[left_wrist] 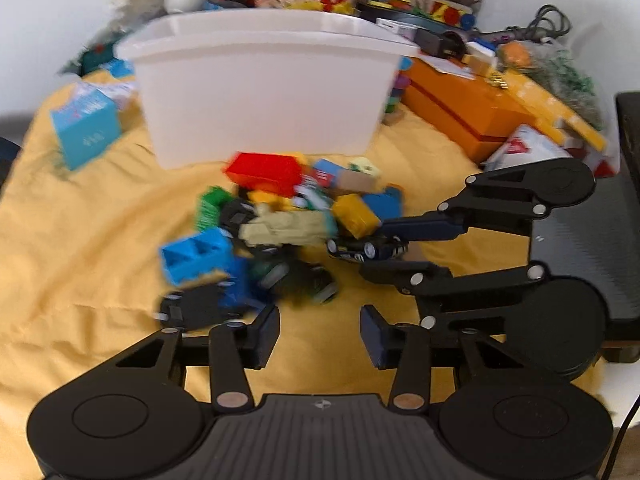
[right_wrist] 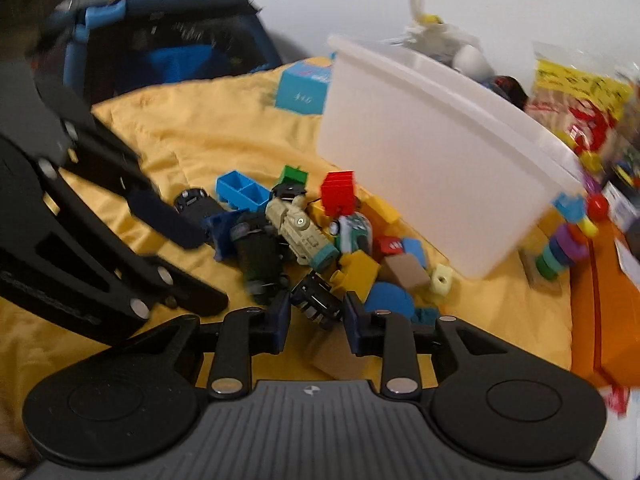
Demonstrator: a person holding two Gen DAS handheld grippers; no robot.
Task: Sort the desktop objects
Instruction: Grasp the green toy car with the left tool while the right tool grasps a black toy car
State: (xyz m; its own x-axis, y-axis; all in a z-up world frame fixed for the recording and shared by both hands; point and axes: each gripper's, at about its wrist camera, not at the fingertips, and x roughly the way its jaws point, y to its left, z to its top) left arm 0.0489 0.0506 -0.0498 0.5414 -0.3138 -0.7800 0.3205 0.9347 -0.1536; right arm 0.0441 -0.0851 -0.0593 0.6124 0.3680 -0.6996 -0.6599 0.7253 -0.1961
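A pile of toys lies on the yellow cloth [left_wrist: 100, 220] in front of a white plastic bin [left_wrist: 260, 92] [right_wrist: 420, 152]. It holds a red brick [left_wrist: 264, 174] [right_wrist: 338, 192], a blue hollow brick [left_wrist: 196, 256] [right_wrist: 242, 192], a beige toy vehicle [left_wrist: 288, 230] [right_wrist: 300, 232], and several cars and blocks. My right gripper [right_wrist: 316, 320] [left_wrist: 380, 254] is at the pile's right edge, shut on a dark toy car [right_wrist: 316, 298] [left_wrist: 360, 249]. My left gripper [left_wrist: 320, 332] [right_wrist: 204, 272] stands open just short of the pile, nothing between its fingers.
A light blue carton [left_wrist: 86, 128] [right_wrist: 300, 88] sits left of the bin. An orange box [left_wrist: 460, 116] and a ring-stacking toy [right_wrist: 560, 248] stand to its right, with cluttered bags and toys behind. A black case [left_wrist: 592, 232] borders the cloth on the right.
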